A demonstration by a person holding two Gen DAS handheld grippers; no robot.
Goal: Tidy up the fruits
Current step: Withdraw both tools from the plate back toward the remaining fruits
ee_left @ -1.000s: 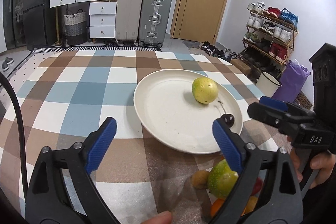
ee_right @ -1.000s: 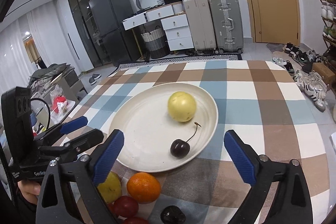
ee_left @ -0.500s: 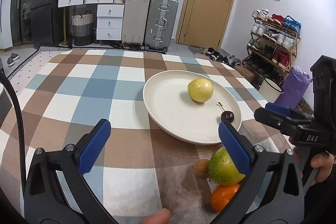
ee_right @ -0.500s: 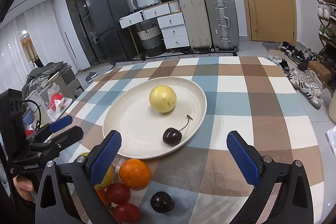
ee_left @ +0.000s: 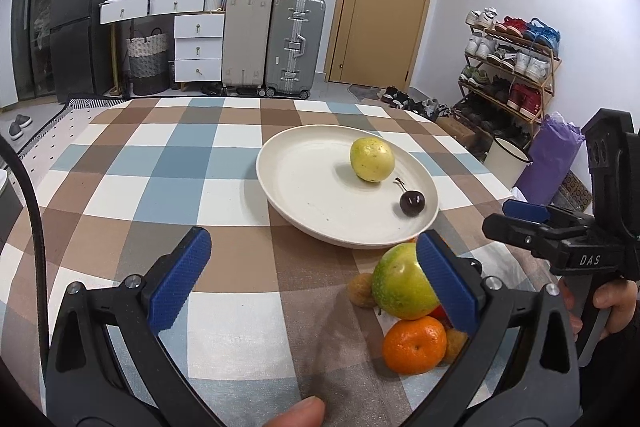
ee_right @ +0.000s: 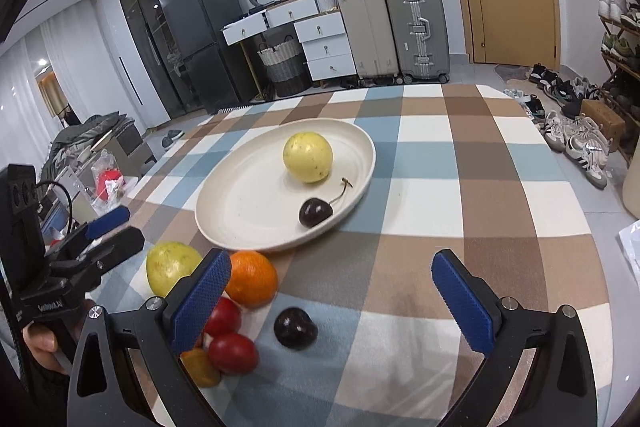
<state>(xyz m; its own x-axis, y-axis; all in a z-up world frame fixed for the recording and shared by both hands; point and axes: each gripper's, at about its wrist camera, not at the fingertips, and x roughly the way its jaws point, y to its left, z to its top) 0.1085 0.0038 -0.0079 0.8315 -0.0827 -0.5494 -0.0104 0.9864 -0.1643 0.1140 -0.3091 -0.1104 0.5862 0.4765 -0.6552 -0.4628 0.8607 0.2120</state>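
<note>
A cream plate on the checked tablecloth holds a yellow round fruit and a dark cherry. In front of the plate lies a pile: a green-yellow fruit, an orange, red fruits, a dark cherry and small brown fruits. My left gripper is open and empty, left of the pile. My right gripper is open and empty, above the loose dark cherry.
The checked tablecloth covers the table. Suitcases, white drawers and a fridge stand behind it. A shoe rack and a purple bag stand to the right. Shoes lie on the floor.
Both grippers have drawn back toward the near table edge and stayed open. The fruit pile now shows more fully in both views. The plate's fruits have not moved.
</note>
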